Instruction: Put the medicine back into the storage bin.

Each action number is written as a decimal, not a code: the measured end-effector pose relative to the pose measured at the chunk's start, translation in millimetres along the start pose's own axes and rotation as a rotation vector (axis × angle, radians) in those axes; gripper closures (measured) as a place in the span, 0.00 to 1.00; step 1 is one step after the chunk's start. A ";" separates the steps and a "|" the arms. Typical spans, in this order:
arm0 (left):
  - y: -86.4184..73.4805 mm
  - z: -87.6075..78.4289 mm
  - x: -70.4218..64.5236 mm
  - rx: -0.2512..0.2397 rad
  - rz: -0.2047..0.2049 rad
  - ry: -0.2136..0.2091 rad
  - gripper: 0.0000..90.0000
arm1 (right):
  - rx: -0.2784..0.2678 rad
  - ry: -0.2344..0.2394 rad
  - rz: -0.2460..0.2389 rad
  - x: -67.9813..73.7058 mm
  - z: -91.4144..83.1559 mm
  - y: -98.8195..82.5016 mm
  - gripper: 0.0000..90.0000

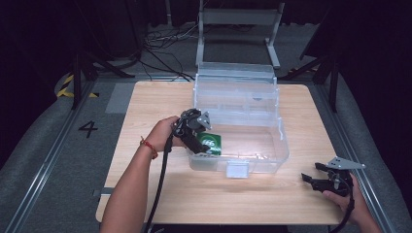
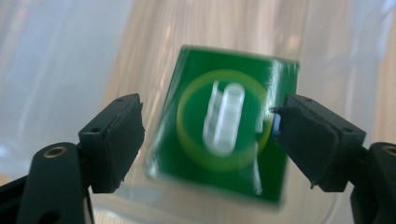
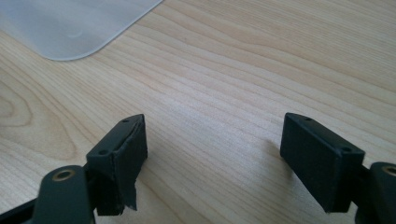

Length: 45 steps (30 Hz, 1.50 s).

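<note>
A flat green pack (image 1: pixel 214 142) with a yellow ring and a white mark lies in the left front corner of a clear plastic box (image 1: pixel 283 141). My left gripper (image 1: pixel 201 145) reaches over the box's left wall and down to it. In the left gripper view the green pack (image 2: pixel 224 126) sits blurred between the jaws of the left gripper (image 2: pixel 211 114). The right jaw is at the pack's edge, and a gap shows beside the left jaw. At the table's front right my right gripper (image 1: pixel 310 172) rests open over bare wood, with nothing between the jaws of the right gripper (image 3: pixel 213 123).
The box's clear lid (image 1: pixel 235 73) stands open at the back. A white latch (image 1: pixel 237 169) is on its front wall. The wooden table (image 1: pixel 145 102) has bare room left and in front. A translucent plastic corner (image 3: pixel 70 28) lies ahead of the right gripper.
</note>
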<state>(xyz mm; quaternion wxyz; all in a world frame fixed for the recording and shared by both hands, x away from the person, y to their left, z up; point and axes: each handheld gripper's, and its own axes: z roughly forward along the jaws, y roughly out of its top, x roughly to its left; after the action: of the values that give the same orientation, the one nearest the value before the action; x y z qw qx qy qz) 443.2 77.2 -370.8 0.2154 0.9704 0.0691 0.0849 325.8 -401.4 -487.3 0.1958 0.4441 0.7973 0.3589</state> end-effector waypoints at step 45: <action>-27.4 -2.0 -67.4 -0.207 -0.088 -0.056 0.50 | -0.217 0.075 -0.177 -0.6 -29.5 161.7 0.43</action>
<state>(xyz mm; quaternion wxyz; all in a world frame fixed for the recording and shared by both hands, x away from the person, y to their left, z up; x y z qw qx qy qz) 374.3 91.1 -389.9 0.3196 0.9410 0.0963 0.0549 399.3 -357.4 -347.1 0.2435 0.3346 0.7965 0.4408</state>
